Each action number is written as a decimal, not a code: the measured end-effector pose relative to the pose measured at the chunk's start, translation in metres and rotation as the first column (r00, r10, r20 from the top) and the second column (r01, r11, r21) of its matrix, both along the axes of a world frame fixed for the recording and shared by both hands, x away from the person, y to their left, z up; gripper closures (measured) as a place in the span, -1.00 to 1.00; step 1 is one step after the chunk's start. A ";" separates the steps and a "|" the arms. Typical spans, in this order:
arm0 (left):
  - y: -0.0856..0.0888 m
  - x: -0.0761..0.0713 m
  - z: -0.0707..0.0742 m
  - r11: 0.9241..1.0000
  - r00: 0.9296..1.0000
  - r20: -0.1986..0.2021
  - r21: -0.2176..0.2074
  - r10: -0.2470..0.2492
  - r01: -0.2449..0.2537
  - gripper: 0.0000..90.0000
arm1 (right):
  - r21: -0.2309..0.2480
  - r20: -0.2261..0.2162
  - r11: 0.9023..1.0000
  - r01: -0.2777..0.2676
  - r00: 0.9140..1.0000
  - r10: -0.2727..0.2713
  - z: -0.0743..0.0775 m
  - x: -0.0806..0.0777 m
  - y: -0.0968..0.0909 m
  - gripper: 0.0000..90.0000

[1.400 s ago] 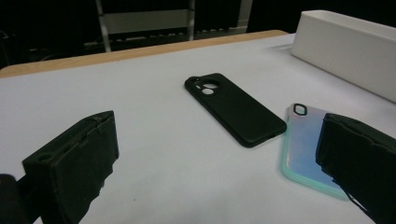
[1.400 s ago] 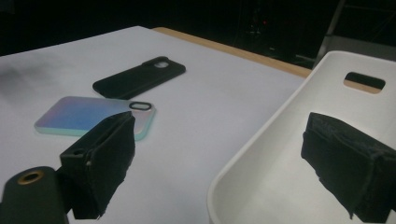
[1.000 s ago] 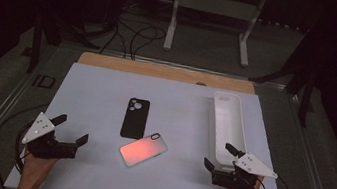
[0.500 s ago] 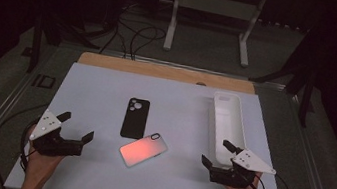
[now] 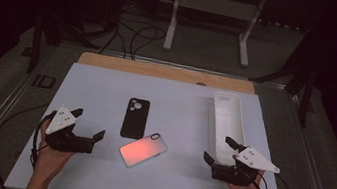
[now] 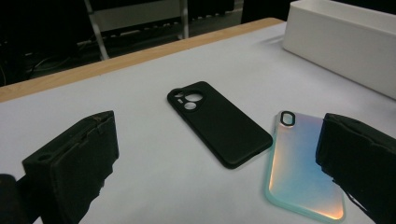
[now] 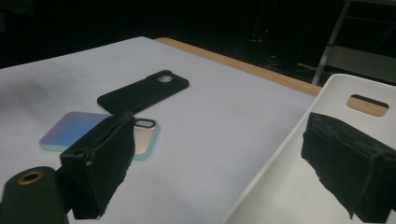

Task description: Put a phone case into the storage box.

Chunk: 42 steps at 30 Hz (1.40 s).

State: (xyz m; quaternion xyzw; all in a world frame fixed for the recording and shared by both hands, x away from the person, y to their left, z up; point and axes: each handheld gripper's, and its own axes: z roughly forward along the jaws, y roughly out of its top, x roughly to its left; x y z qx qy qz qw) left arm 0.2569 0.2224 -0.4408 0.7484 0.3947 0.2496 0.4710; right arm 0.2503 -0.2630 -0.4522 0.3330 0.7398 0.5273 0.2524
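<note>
White tray [image 5: 227, 118] bare; right gripper [image 5: 221, 151] at rim

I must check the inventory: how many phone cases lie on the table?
2. The black case lies mid-table; the iridescent case lies just nearer the person, touching its corner.

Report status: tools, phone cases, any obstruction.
Left tool open, holding nothing. Right tool open, beside white tray. Black case and iridescent case flat on table, corners close. Nothing in the way.
</note>
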 end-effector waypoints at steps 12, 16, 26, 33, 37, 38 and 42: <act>-0.031 0.015 -0.003 0.996 0.996 -0.054 0.041 -0.075 0.078 -1.00 | -0.006 -0.011 1.000 -0.005 1.000 0.005 -0.004 0.000 0.002 -0.78; -0.038 0.021 -0.007 0.994 0.994 -0.072 0.054 -0.088 0.092 -1.00 | -0.015 -0.022 1.000 -0.010 1.000 0.010 -0.006 0.001 0.004 -0.78; -0.055 0.029 -0.013 0.988 0.986 -0.112 0.082 -0.123 0.133 -1.00 | -0.020 -0.017 1.000 -0.003 1.000 0.003 -0.005 0.001 0.002 -0.78; -0.066 0.033 -0.016 0.983 0.981 -0.135 0.101 -0.141 0.155 -1.00 | -0.038 -0.020 0.999 -0.003 1.000 0.002 -0.006 0.001 0.003 -0.78; -0.072 0.037 -0.020 0.978 0.976 -0.157 0.120 -0.152 0.171 -1.00 | -0.039 -0.020 0.999 0.000 1.000 -0.001 -0.006 0.000 0.003 -0.78; -0.074 0.038 -0.022 0.976 0.973 -0.167 0.124 -0.156 0.178 -1.00 | -0.038 -0.022 0.999 -0.001 1.000 0.001 -0.006 0.000 0.003 -0.78; -0.082 0.040 -0.026 0.968 0.965 -0.196 0.144 -0.174 0.203 -1.00 | -0.036 -0.023 0.999 0.001 1.000 -0.002 -0.007 0.000 0.002 -0.78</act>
